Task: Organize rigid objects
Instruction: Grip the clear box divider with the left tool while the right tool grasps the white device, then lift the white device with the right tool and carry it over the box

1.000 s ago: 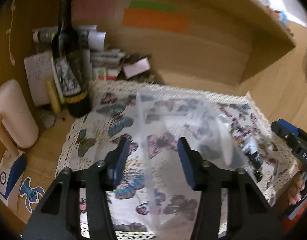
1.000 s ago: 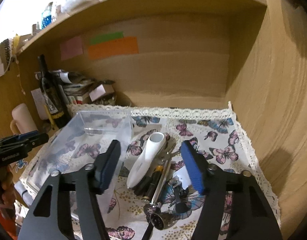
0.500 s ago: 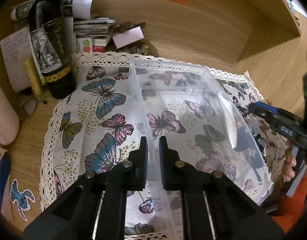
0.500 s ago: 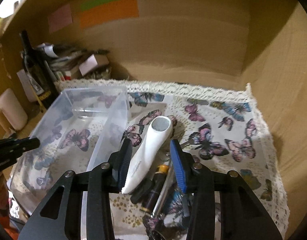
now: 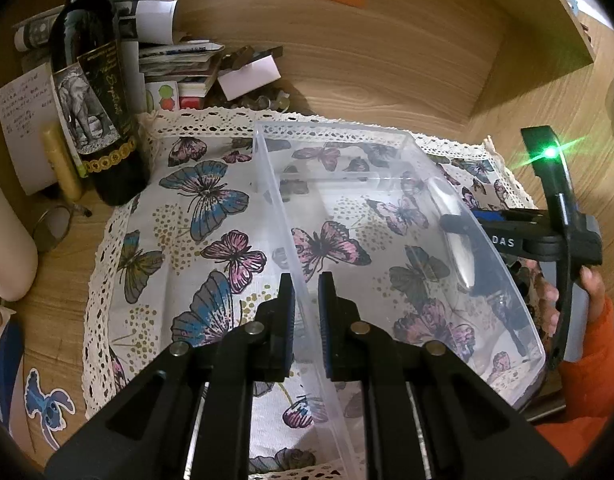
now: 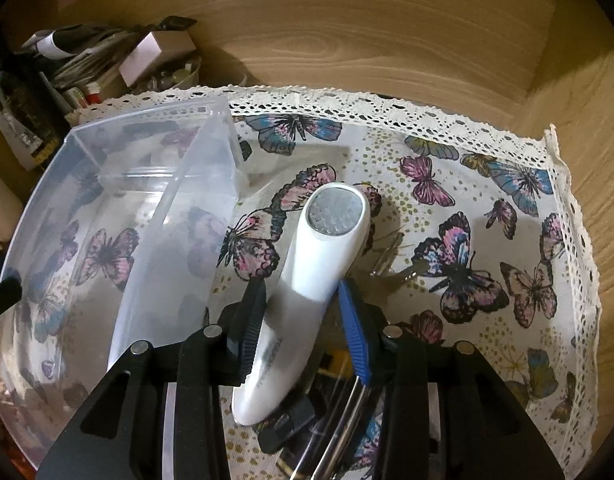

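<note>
The clear plastic bin (image 5: 391, 216) sits on the butterfly-print cloth (image 5: 195, 216) that covers the tabletop (image 5: 51, 312), toward the cloth's left half in the right wrist view, its back wall near the cloth's lace edge. The left tool (image 5: 305, 312) is clamped on the bin's near side wall, one pad outside and one inside. Beside the bin on the cloth lies a white handheld device (image 6: 307, 288) with a round gridded head, its handle pointing toward the camera. The right tool (image 6: 303, 328) has its pads pressed on both sides of that handle. Under and beside the device lie a few dark and metal items too hidden to tell apart. At the back left corner of the tabletop stand a dark wine bottle (image 5: 95, 92) and a pile of papers (image 5: 175, 64).
</note>
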Action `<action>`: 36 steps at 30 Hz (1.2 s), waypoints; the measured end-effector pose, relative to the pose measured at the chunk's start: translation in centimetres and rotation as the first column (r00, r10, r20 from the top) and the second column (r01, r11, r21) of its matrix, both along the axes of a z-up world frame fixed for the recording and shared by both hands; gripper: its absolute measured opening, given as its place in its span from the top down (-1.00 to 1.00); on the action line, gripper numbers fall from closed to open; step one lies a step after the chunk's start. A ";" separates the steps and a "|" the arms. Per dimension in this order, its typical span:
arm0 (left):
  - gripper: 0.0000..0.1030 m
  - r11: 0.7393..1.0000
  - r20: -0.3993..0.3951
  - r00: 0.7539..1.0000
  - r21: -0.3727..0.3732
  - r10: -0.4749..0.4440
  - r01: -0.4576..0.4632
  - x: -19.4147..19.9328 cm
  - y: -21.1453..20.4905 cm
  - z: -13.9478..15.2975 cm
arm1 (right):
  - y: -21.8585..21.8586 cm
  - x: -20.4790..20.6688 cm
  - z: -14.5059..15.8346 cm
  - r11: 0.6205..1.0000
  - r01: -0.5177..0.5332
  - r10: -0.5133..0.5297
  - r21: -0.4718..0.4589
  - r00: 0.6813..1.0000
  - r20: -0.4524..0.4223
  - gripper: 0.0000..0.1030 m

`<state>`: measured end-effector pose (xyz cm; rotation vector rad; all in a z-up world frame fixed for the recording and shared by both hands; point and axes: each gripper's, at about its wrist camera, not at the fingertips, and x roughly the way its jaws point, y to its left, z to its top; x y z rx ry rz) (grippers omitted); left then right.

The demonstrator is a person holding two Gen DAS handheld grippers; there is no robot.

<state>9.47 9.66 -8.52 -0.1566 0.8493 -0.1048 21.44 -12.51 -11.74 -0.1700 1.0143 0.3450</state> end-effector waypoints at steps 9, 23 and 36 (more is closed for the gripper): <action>0.77 1.000 0.010 1.000 0.004 0.004 -0.004 -0.1 -0.2 0.0 | 0.7 1.7 -1.3 0.999 0.006 -0.006 -0.044 1.000 -0.009 0.41; 0.78 0.999 0.007 1.000 0.031 0.020 -0.020 0.1 -0.3 -0.1 | -1.4 -2.4 4.0 0.997 0.026 -0.037 0.078 0.989 0.144 0.94; 0.78 0.999 0.011 1.000 0.043 0.020 -0.020 0.1 -0.3 -0.2 | -1.1 -2.7 2.0 0.997 -0.028 0.024 0.067 0.998 0.052 0.92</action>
